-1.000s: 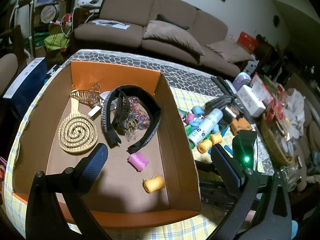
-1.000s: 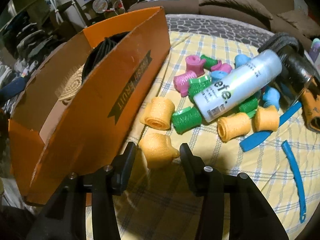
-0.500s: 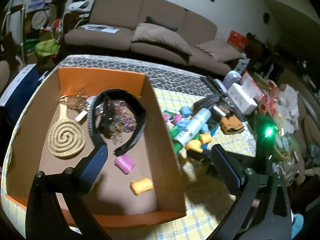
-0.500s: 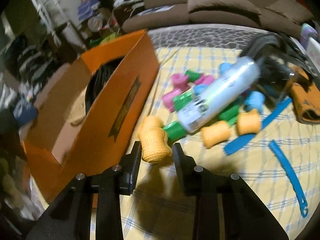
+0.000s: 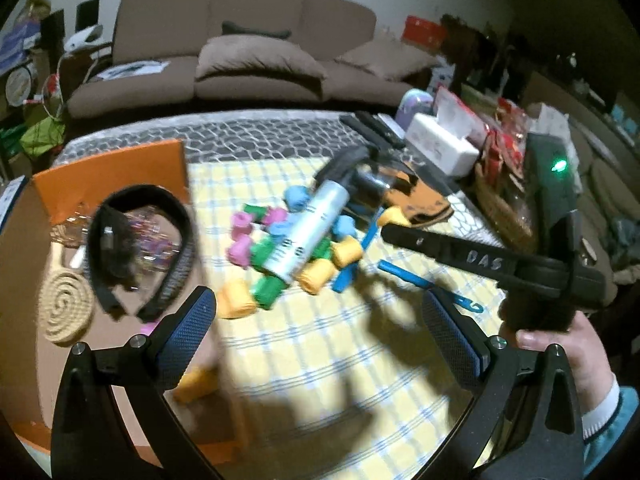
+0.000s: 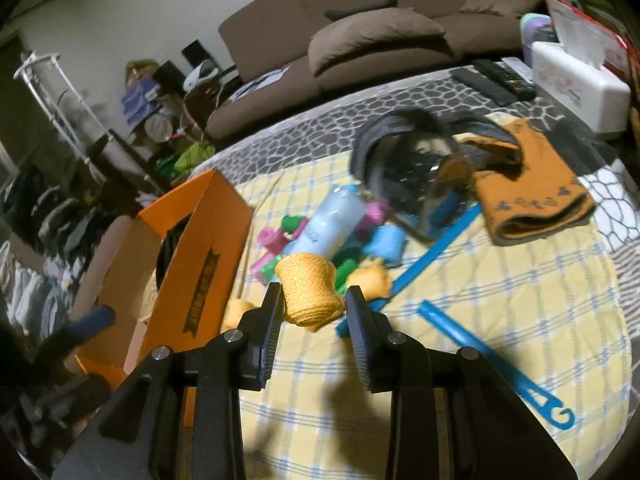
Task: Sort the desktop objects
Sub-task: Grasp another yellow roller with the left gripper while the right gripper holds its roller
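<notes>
— Brown sofa (image 6: 360,36) at the back, and before it a table under a yellow checked cloth (image 6: 500,320) laid over a grey pebble-pattern cover. How many things lie on it?

— One orange cardboard box (image 6: 200,264) on the left. Its side carries a dark banner label, too blurred to read. Beside it is a heap of small hair rollers (image 5: 256,236) in pink, green, blue and yellow; motion blur stops me giving a sure count. One silver spray bottle (image 5: 308,232) lies across the heap, its print unreadable.

— And the blue pieces?

— Two blue plastic strips (image 6: 496,364), one ending in a hook. Next to them, one folded orange cloth (image 6: 536,204), and one white tissue box (image 6: 576,76) further back.

— Inside the box?

— One black headband (image 5: 176,248), one round spiral hairbrush (image 5: 64,308), a tangle of coloured bands, and at least two rollers, one pink and one yellow, partly hidden by a finger.

— The tongs?

— The right gripper (image 6: 312,312) is clamped on one yellow roller (image 6: 310,294), held above the cloth near the box's outer wall. The left gripper (image 5: 320,320) stands wide apart, holding nothing. The right tool's arm reads "DAS", the rest hidden.
</notes>
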Demonstrator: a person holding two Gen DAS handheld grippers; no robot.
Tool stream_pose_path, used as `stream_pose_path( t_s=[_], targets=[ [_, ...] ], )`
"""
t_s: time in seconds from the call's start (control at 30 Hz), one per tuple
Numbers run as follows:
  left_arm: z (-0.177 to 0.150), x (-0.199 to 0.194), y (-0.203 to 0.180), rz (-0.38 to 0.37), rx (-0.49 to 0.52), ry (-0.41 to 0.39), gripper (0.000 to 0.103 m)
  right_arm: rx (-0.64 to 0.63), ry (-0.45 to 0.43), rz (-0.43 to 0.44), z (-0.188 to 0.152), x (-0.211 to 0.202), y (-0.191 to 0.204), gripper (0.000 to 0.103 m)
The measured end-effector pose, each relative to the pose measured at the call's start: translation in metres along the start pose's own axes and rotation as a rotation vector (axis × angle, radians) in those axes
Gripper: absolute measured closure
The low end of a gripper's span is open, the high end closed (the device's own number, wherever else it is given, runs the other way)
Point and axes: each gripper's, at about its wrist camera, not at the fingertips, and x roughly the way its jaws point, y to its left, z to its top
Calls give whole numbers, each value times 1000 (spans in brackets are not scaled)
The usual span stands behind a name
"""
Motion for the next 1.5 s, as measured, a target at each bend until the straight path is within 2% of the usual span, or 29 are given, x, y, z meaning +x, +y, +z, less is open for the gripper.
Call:
stream_pose_path(
  t_s=[0.23, 0.4, 0.47, 0.5, 0.53, 0.7, 0.9, 1.03, 1.17, 1.2, 1.27, 1.5],
  targets=[
    [5, 55, -21, 56, -99, 91, 0, 109, -72, 6, 8, -29, -38, 71],
    [8, 82, -27, 226, -92, 72, 2, 120, -84, -25, 10, -40, -57, 71],
    [8, 87, -29, 293, -76, 51, 8, 134, -82, -27, 9, -43, -65, 71],
    [8, 88, -31, 314, -63, 41, 18, 139, -82, -30, 9, -44, -68, 71],
    [8, 89, -35, 318, -51, 35, 23, 143, -82, -34, 8, -46, -71, 71],
    [7, 101, -50, 267, -45, 49, 23, 162, -95, -30, 10, -52, -77, 71],
    [13, 137, -59, 235, -40, 77, 25, 187, -97, -26, 9, -56, -81, 71],
    [16, 157, -57, 239, -22, 102, 39, 203, -97, -28, 8, -58, -86, 71],
    [15, 165, -58, 247, 11, 100, 43, 208, -92, -28, 9, -55, -87, 71],
    [16, 166, -58, 245, 14, 96, 49, 207, -89, -27, 8, -54, -87, 71],
    [16, 165, -58, 229, 17, 93, 70, 203, -81, -27, 9, -52, -86, 71],
    [11, 151, -50, 161, -7, 109, 71, 188, -74, -21, 8, -50, -78, 71]
  ],
)
